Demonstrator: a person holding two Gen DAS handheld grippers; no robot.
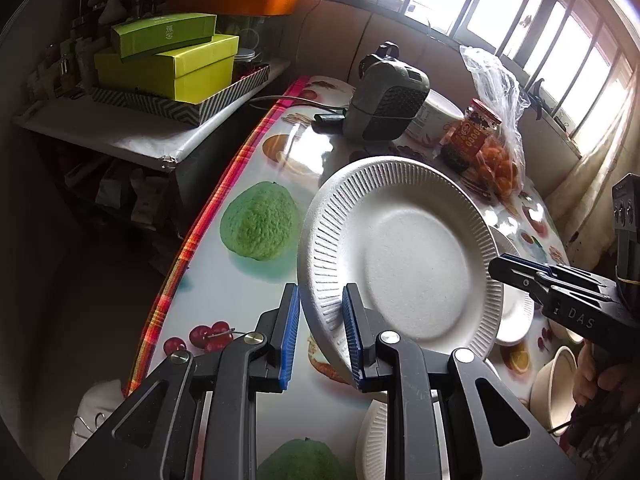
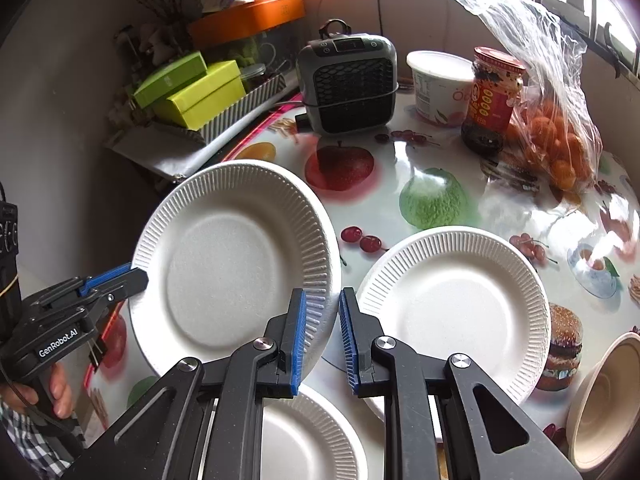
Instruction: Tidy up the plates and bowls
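"GenRobot.AI" stands on the left tool (image 2: pixel 136 278) body, "DAS" on the right tool (image 1: pixel 496 266) body

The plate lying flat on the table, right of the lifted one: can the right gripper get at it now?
Probably yes. The flat plate lies bare just beyond the right gripper, nothing between. But the lifted plate has its rim between that gripper's fingers; clear it first.

White ribbed plates (image 2: pixel 236 256) lie on a glossy white table (image 2: pixel 436 148) printed with fruit; its left edge is red-orange plaid. Gripper pads (image 2: pixel 299 344) are blue, boxes (image 2: pixel 200 92) lime green, jar (image 2: pixel 494 92) red-labelled, bowl (image 2: pixel 600 404) beige.
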